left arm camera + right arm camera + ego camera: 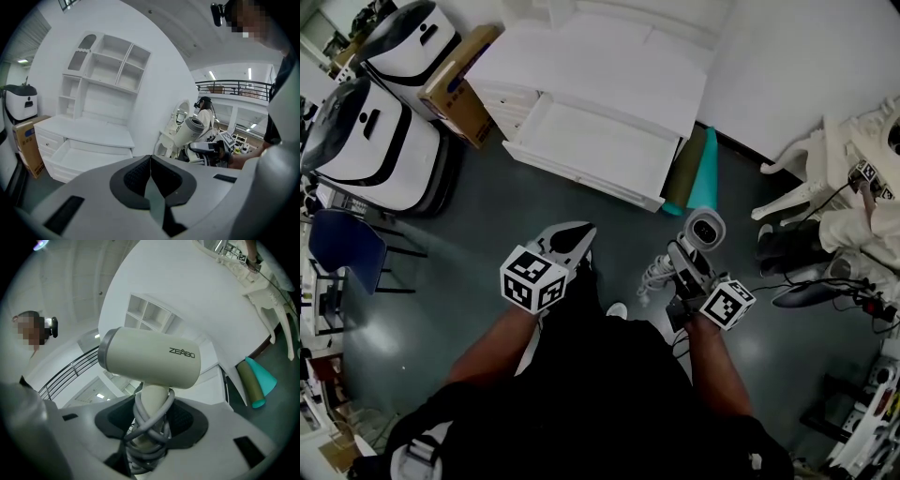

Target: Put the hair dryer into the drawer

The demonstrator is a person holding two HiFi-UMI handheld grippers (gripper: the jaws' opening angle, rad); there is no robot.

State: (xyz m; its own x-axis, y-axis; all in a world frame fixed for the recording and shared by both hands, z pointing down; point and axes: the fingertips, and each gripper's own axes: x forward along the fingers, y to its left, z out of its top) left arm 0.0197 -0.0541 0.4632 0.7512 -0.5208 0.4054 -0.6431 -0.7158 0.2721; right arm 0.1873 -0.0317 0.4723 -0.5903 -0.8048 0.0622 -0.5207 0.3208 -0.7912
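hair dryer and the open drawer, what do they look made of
Hair dryer: likely moulded plastic, cream, satin sheen, printed logo. Its cord: grey, rubbery-looking, wound round the handle. Drawer: probably white painted or laminated board, flat matt panels; which one is unclear.

the drawer (591,150) juts from the desk (609,70), a box (455,84) left of it, rolled mats (694,178) right; the hair dryer (705,230) is just before the mats.

the hair dryer (150,357) bears the brand "zeabo" in dark letters on its pale barrel. nothing else is legible.
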